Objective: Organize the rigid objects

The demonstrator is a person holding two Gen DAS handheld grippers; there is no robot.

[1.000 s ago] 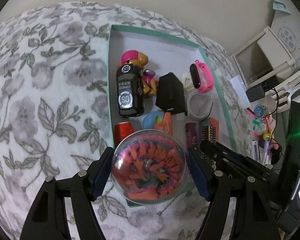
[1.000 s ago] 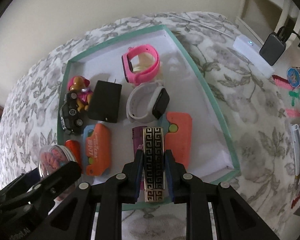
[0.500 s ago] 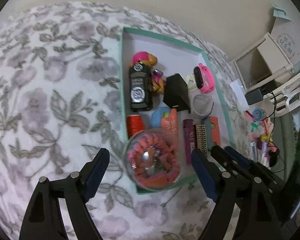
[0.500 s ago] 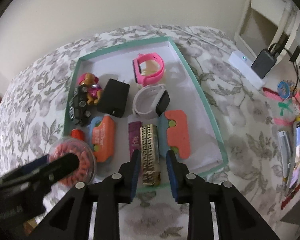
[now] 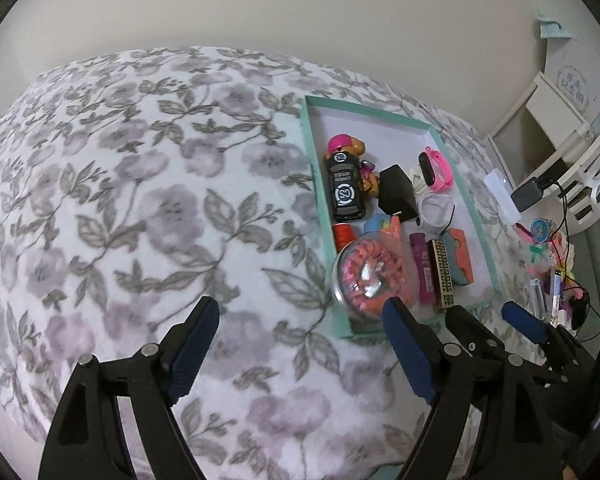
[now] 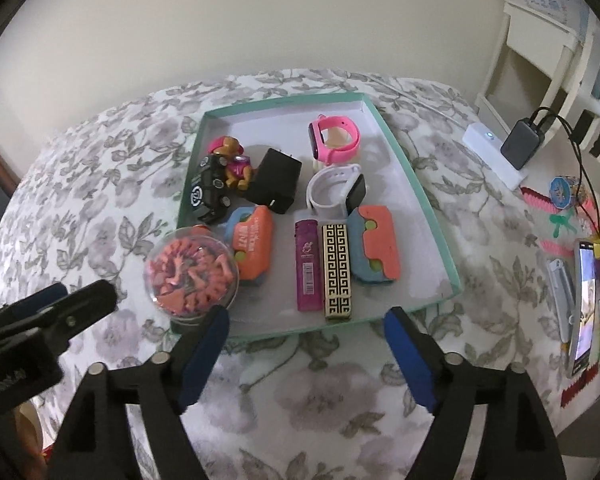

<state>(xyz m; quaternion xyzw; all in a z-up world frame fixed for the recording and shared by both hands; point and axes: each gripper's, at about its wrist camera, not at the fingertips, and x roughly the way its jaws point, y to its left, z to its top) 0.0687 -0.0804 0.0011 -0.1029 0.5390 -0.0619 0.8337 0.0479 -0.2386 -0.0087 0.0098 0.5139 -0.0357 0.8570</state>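
The left gripper point(image 5: 300, 344) is hanging tilted downward, fingers point(image 5: 194, 340) spread, gripping nothing. The right gripper point(image 6: 306, 354) is opening, nothing between its fingers point(image 6: 408, 356).

In the right wrist view, the clear ball point(image 6: 192, 276) of orange pieces hides the near left corner of the tray point(image 6: 416, 184) and nearly all of a red thing behind it. The toy car point(image 6: 208, 194) covers the lower half of the pup figure point(image 6: 234, 164). Right of the tray, a phone point(image 6: 586, 300) and small items run off the picture's edge, too small to identify. In the left wrist view the ball point(image 5: 370, 272) covers part of an orange toy point(image 5: 392, 226), and the clutter right of the tray point(image 5: 316, 184) is blurred.
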